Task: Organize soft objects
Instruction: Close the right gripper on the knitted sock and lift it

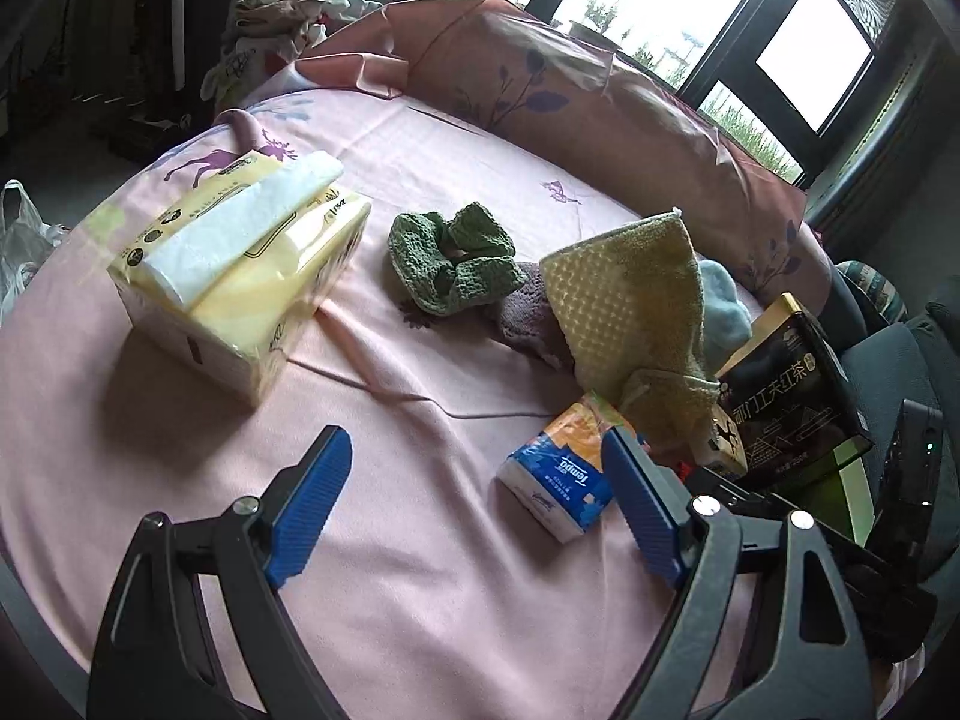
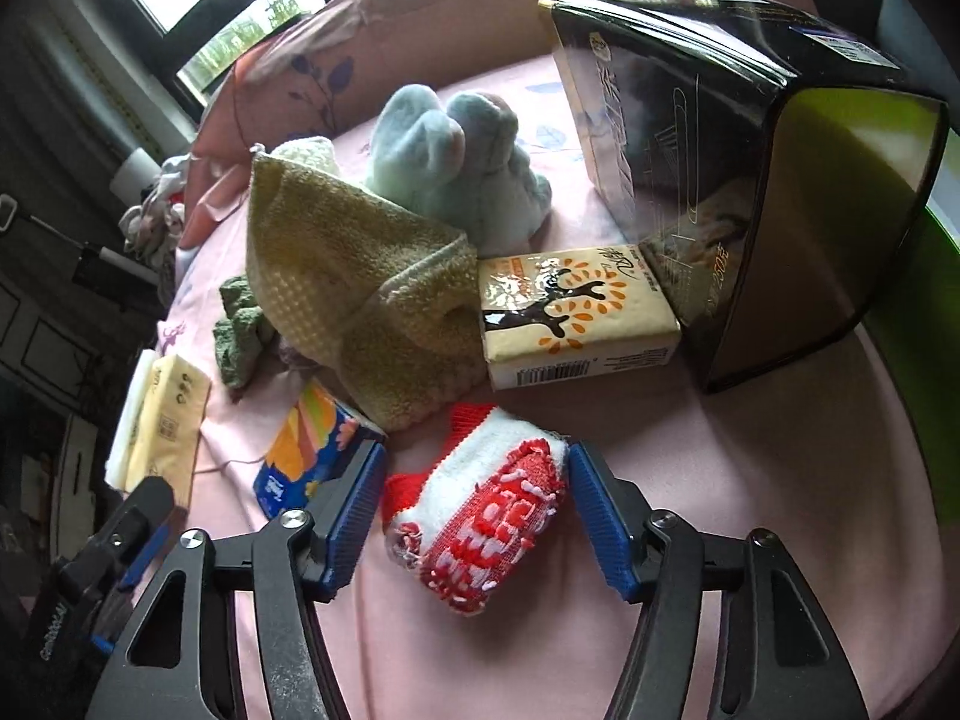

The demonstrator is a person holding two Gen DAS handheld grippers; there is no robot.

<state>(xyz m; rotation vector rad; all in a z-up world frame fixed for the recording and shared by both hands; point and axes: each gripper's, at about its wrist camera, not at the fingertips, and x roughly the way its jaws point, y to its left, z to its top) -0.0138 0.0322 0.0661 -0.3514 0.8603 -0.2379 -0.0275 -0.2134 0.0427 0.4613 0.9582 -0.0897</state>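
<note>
My right gripper (image 2: 477, 468) is open, its blue pads on either side of a red-and-white sock roll (image 2: 480, 516) lying on the pink cloth; there are small gaps on both sides. Behind it lie a yellow-green towel (image 2: 354, 288), a cream tissue pack (image 2: 576, 318), a pale blue plush (image 2: 462, 162) and a black open box (image 2: 780, 180) on its side. My left gripper (image 1: 477, 456) is open and empty above the cloth, its right pad next to a blue Tempo tissue pack (image 1: 558, 474). The towel (image 1: 636, 306), a green knitted piece (image 1: 456, 258) and a large yellow tissue pack (image 1: 240, 264) lie beyond.
A pink cloth (image 1: 420, 570) covers the round table. A pink pillow (image 1: 600, 96) lines the far edge. A purple knitted piece (image 1: 528, 318) lies under the towel. The black box (image 1: 792, 396) stands at the right edge. A white plastic bag (image 1: 18, 240) is off the table's left.
</note>
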